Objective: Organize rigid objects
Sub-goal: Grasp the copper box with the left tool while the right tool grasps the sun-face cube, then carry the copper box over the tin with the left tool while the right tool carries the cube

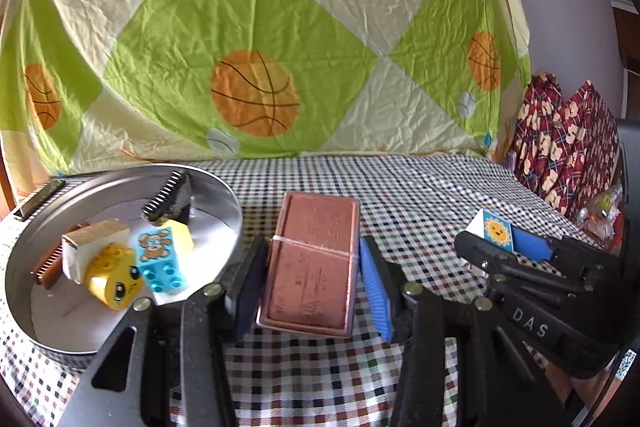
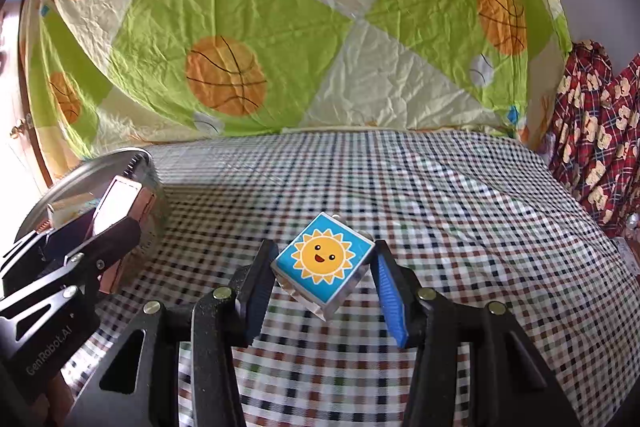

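The left hand-held gripper (image 1: 316,281) is clamping a reddish-brown rectangular metal case (image 1: 314,263), its long axis running straight ahead between the pads. The round silver metal tin (image 1: 224,195) holding toy blocks and combs is sitting just to that gripper's left, so it is the nearer one. The right hand-held gripper (image 2: 324,281) is clamping a white cube with a sun picture (image 2: 323,261) above the checked counter (image 2: 460,211).

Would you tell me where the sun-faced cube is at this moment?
The sun-faced cube sits between the right gripper fingers, centre of the right wrist view, over the checkered cloth, right of the metal tin and the left gripper.
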Motion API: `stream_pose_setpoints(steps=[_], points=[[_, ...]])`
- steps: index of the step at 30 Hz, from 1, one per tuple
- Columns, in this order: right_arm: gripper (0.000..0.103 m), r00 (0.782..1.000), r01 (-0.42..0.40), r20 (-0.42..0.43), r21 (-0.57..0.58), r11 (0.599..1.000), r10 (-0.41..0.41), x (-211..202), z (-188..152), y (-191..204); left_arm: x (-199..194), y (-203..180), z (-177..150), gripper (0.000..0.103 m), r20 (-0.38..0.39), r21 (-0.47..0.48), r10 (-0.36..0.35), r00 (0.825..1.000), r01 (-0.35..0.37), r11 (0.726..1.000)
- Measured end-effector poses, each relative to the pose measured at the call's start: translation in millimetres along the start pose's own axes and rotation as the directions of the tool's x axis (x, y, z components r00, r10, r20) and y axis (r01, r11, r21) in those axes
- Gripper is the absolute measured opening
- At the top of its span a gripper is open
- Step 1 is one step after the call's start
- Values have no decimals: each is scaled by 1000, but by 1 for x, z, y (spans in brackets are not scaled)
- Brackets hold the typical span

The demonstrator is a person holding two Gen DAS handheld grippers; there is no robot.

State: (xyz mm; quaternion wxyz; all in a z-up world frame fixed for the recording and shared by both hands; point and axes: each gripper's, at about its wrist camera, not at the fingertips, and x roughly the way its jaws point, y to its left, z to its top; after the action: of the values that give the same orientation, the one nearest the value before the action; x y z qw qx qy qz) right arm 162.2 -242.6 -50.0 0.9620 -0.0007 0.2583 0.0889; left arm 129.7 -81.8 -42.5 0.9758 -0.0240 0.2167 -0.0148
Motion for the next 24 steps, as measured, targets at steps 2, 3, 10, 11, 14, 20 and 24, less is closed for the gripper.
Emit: stream_pose_setpoints(steps=[2, 3, 10, 11, 14, 20, 24], points=[[50, 1000, -6, 24, 2, 1000, 6, -3, 0, 6, -7, 2, -1, 46, 27, 3, 16, 1000, -16, 1000], [50, 999, -11, 32, 0, 1000, 11, -4, 1, 8, -9, 4, -1, 46, 38, 4, 22, 999, -23, 1000], [50, 995, -18, 99, -7, 1000, 19, -17, -2, 23, -21, 13, -2, 46, 75, -1, 47, 996, -47, 999], [50, 993, -22, 114, -8, 1000, 23, -19, -2, 25, -22, 14, -2, 46, 81, -4, 50, 995, -50, 999], [50, 989, -32, 143, -19, 999, 34, -24, -2, 34, -28, 19, -4, 46, 99, -14, 59, 993, -58, 998], [50, 985, -50, 167, -22, 998, 53, -27, -1, 44, -35, 29, -5, 46, 113, -32, 67, 991, -63, 997], [50, 983, -51, 174, -32, 998, 56, -28, -2, 50, -40, 32, -6, 46, 129, -35, 72, 989, -68, 997]])
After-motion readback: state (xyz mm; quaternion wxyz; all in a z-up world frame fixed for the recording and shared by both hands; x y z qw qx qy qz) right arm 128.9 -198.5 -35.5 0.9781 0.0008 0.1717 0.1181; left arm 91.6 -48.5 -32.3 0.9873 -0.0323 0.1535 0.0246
